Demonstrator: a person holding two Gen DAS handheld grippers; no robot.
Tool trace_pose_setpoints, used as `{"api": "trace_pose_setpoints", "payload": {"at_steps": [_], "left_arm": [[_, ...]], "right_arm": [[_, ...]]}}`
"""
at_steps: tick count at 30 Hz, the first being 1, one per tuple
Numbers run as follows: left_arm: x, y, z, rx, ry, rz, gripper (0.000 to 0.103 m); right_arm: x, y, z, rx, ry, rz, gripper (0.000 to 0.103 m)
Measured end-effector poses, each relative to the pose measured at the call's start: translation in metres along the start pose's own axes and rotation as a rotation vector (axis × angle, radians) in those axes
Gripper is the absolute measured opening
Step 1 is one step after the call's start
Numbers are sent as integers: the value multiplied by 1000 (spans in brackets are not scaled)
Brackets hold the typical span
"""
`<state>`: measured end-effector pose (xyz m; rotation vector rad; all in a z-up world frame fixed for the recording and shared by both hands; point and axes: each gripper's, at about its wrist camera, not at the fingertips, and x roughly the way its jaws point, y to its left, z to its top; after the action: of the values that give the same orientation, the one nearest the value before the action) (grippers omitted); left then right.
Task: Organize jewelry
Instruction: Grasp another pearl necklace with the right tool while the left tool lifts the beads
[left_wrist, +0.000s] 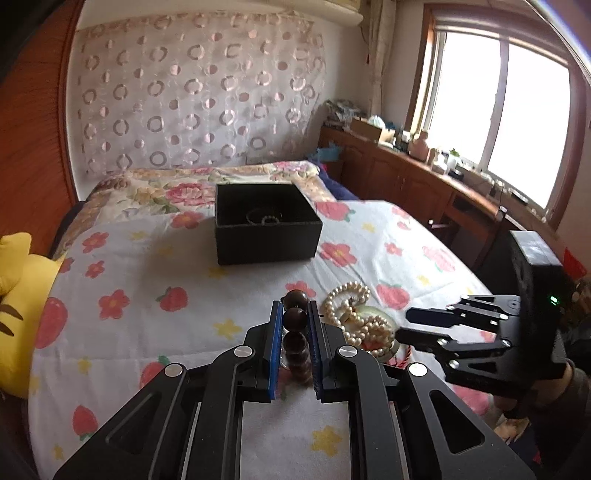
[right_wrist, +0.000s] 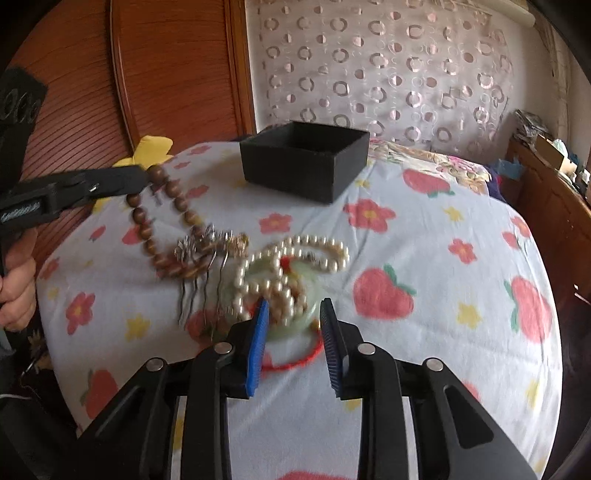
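Note:
My left gripper (left_wrist: 295, 308) is shut on a string of dark brown wooden beads (left_wrist: 295, 319); in the right wrist view the left gripper (right_wrist: 142, 177) holds the top of the bead string (right_wrist: 147, 236), whose lower part hangs down onto a silver hair comb (right_wrist: 201, 258). A pearl necklace (left_wrist: 354, 317) lies piled on a pale green jade bangle (right_wrist: 280, 325) with a red cord (right_wrist: 295, 363). My right gripper (right_wrist: 293, 306) is open just above the pearls (right_wrist: 280, 269); it also shows in the left wrist view (left_wrist: 404, 325). A black open box (left_wrist: 264, 225) (right_wrist: 304, 160) stands further back with some jewelry inside.
Everything lies on a bed with a strawberry-and-flower sheet (left_wrist: 147, 258). A yellow plush pillow (left_wrist: 18, 306) is at the left. A wooden headboard (right_wrist: 166, 74) and a patterned curtain stand behind. A wooden cabinet (left_wrist: 424, 177) under a window runs along the right.

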<state>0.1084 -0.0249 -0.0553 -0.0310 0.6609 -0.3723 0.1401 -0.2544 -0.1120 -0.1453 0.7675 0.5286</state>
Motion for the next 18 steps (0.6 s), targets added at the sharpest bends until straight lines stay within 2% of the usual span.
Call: {"api": "trace_pose_setpoints", "payload": {"at_steps": [13, 16, 18], "left_arm": [[-27, 18, 6, -38, -61, 3, 12], [-28, 19, 5, -44, -61, 3, 12], [-28, 21, 5, -46, -61, 3, 12]], "right_arm": [[45, -4, 36, 48, 94, 118, 28], [51, -2, 43, 51, 109, 119, 28], [57, 2, 47, 38, 132, 88, 28]]}}
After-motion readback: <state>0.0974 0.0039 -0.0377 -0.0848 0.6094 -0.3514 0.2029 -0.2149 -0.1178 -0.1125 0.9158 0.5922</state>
